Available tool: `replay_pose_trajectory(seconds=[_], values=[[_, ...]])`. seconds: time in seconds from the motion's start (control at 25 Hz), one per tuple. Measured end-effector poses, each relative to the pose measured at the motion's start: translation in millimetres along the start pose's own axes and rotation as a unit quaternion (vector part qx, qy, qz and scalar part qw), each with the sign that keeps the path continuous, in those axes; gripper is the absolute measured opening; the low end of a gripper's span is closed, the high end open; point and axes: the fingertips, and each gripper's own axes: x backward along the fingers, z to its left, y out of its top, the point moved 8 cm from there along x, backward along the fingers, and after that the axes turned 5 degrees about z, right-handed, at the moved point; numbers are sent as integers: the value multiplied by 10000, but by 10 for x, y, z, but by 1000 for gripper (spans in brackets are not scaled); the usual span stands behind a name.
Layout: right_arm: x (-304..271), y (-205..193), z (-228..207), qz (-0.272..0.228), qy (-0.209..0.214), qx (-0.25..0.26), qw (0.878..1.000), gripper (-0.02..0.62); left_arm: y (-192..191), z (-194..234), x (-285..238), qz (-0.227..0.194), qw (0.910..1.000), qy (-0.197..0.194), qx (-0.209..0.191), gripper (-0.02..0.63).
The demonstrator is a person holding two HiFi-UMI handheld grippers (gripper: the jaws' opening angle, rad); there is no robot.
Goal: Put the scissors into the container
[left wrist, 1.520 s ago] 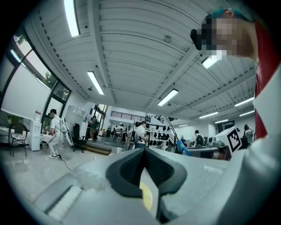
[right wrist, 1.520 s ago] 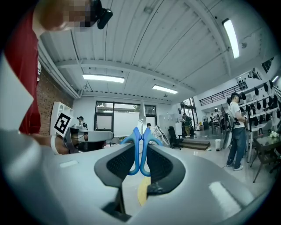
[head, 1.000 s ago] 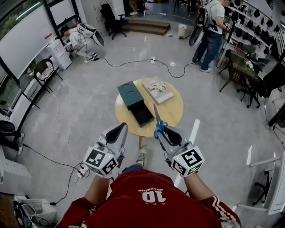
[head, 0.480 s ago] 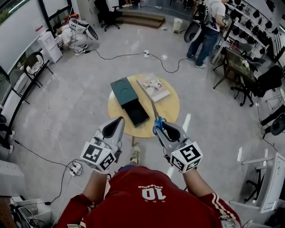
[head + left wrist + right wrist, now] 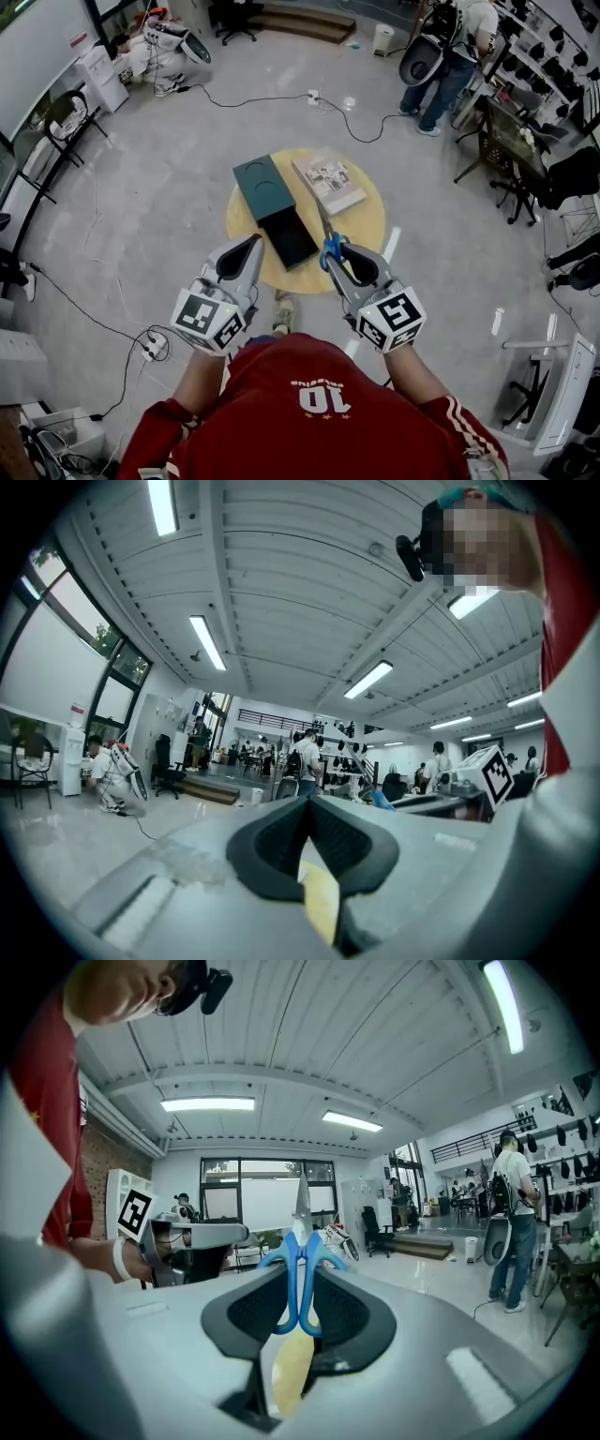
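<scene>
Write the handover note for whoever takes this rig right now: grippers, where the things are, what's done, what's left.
Left gripper: shut, empty, held short of the table.
Right gripper: shut on the scissors at the blue handles, blades pointing away from the person.
Dark container: open on the round table, beside a booklet.
Done: scissors picked up.
Left: bring them over the container, lower them in, release.

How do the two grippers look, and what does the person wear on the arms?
Both the left gripper and the right gripper have light grey bodies that narrow to a point, with black padded jaws. Each carries a white cube with black square markers at the back. The person wears a red shirt; the right sleeve has white stripes.
</scene>
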Motion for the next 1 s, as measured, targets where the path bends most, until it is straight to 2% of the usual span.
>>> replay_pose_trajectory(seconds=[0.4,0.52,0.76,1.0], values=[[-468,44,-231,281,14,44,9996,91,-17,344,-314,-37,9999,62,74,2],[-613,27,-264,397,61,62,9992,91,14,475,-337,-91,9998,189,74,2],[-763,-165,-365,782,173,-23,9968,91,-70,495,-420,-92,9993,335,154,2],[-1020,-404,-399,1171,148,-138,9929,91,-270,601,-397,85,9988,437,196,2]])
